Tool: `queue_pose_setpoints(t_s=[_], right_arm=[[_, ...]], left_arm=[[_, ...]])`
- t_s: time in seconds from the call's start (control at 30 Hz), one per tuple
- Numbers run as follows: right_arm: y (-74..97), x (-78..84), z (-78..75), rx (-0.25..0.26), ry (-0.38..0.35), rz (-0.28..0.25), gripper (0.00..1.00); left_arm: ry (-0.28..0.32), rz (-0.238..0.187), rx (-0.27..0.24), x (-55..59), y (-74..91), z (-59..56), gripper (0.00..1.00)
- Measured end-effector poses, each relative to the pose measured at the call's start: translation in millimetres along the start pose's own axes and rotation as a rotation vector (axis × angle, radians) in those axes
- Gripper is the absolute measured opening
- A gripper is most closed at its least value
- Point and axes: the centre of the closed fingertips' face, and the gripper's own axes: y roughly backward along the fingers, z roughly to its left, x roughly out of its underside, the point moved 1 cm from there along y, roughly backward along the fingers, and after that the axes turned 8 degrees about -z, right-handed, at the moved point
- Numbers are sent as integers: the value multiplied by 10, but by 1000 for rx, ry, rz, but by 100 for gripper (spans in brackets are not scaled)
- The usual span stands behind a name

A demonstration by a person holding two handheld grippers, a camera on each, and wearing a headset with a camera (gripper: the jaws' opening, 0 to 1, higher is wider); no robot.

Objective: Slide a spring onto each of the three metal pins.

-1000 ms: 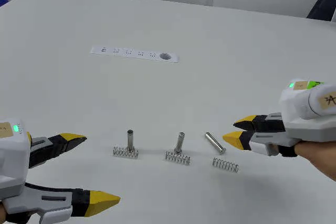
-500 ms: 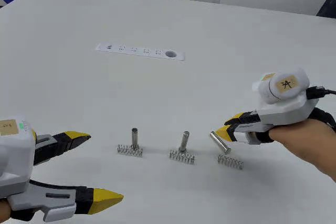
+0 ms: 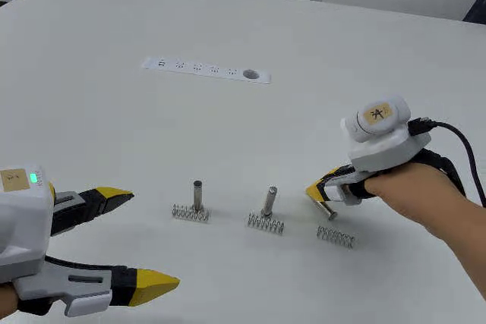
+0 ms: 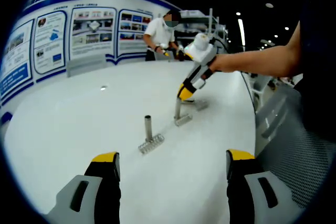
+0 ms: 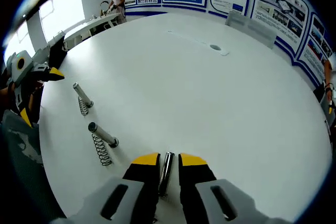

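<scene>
Three short metal pins stand in a row on the white table [image 3: 250,127], each with a spring lying just in front. The left pin [image 3: 197,194] [image 4: 148,128] [image 5: 82,94] has its spring [image 3: 190,213] beside it. The middle pin [image 3: 269,201] [image 4: 177,109] [image 5: 102,135] stands by another spring [image 3: 265,223]. The right pin [image 3: 327,209] [image 5: 166,170] leans on the table, with my right gripper [image 3: 319,193] [image 5: 168,162] shut on it, above the third spring [image 3: 335,236]. My left gripper [image 3: 144,240] [image 4: 172,157] hovers wide open at the near left, holding nothing.
A flat white socket strip [image 3: 205,70] lies farther back on the table. A black cable [image 3: 459,161] trails from the right gripper. In the left gripper view, a person [image 4: 160,30] stands far behind the table.
My right gripper came in leftward and down to the right pin, and its jaws closed around it. The left gripper has barely moved. The head camera shifted slightly.
</scene>
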Motion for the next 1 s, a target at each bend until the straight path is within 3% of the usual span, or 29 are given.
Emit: queue_pose_setpoints(t_s=[0.33,0.47,1.0], right_arm=[[-95,91,11,20,-25,79,13],[-91,72,18,24,-41,88,12],[-116,82,23,43,-23,233,9]], left_arm=[[10,-2,0,34,8,8,84],[14,-4,3,36,8,3,83],[18,2,8,55,11,1,82]])
